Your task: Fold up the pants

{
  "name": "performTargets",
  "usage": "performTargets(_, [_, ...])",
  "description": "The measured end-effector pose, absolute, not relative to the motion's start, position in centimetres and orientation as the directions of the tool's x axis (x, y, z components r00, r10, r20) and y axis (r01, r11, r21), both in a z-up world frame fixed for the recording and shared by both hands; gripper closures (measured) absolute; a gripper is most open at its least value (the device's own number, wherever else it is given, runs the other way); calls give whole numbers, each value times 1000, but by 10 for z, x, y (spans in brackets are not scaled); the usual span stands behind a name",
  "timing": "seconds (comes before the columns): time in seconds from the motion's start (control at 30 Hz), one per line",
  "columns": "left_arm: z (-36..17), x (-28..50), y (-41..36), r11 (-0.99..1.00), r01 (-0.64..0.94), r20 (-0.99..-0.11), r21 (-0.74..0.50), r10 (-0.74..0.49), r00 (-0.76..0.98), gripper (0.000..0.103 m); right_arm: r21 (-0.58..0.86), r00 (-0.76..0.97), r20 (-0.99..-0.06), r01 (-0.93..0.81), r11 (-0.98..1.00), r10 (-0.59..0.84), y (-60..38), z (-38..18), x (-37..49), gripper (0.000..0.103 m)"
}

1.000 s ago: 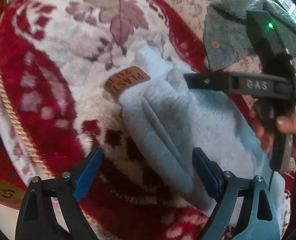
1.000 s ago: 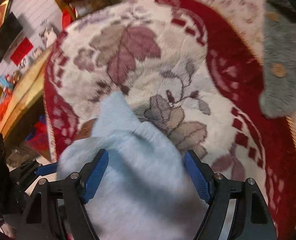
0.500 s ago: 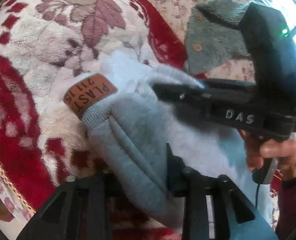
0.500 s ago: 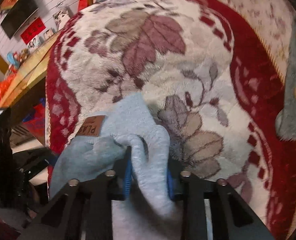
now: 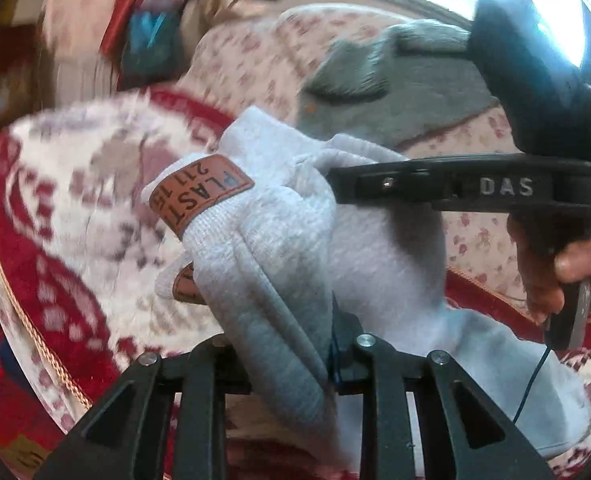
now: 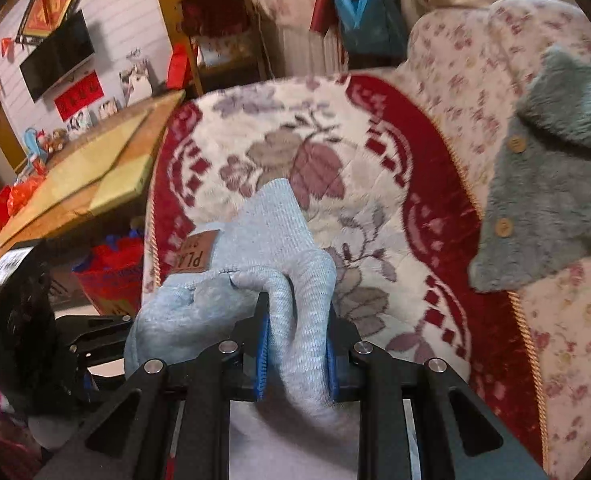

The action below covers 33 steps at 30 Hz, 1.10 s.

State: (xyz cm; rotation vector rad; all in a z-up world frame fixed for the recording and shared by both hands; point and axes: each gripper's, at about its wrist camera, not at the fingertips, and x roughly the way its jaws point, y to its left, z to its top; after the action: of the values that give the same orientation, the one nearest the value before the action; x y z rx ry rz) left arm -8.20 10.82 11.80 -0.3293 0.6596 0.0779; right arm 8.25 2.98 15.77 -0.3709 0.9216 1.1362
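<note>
The pants (image 5: 279, 248) are light grey-blue knit with a brown leather patch (image 5: 199, 192) at the waistband. My left gripper (image 5: 283, 352) is shut on a bunched fold of the pants. My right gripper (image 6: 297, 344) is shut on another fold of the pants (image 6: 271, 248) near the patch (image 6: 195, 254). Both hold the fabric lifted above a red and white floral blanket (image 6: 375, 168). In the left wrist view, the right gripper (image 5: 335, 184) reaches in from the right, held by a hand (image 5: 555, 272).
A grey fuzzy garment with wooden buttons (image 6: 551, 200) lies at the right on a floral sofa cover (image 6: 475, 64). A wooden table (image 6: 95, 176) stands left of the blanket, with a red bin (image 6: 111, 276) below. A TV (image 6: 57, 60) hangs on the far wall.
Both grippers, open around the pants a second ago, closed on folds of fabric and lifted them up off the blanket. The views tilted up toward the room.
</note>
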Motion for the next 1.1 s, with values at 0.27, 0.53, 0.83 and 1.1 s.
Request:
performTargets(0.27, [153, -87, 27, 984, -77, -551, -160, -24, 834, 79, 227, 215, -730, -819, 526, 649, -70, 193, 75, 79])
performTargets(0.53, [148, -102, -51, 996, 50, -535, -68, -79, 841, 79, 325, 268, -697, -708, 626, 665, -172, 182, 50, 79])
performTargets(0.83, [94, -108, -154, 986, 159, -573, 47, -104, 813, 71, 413, 298, -750, -486, 770, 591, -272, 111, 39, 69])
performTargets(1.1, [75, -122, -206, 955, 295, -599, 39, -214, 771, 11, 390, 347, -810, -284, 876, 473, -359, 94, 26, 48])
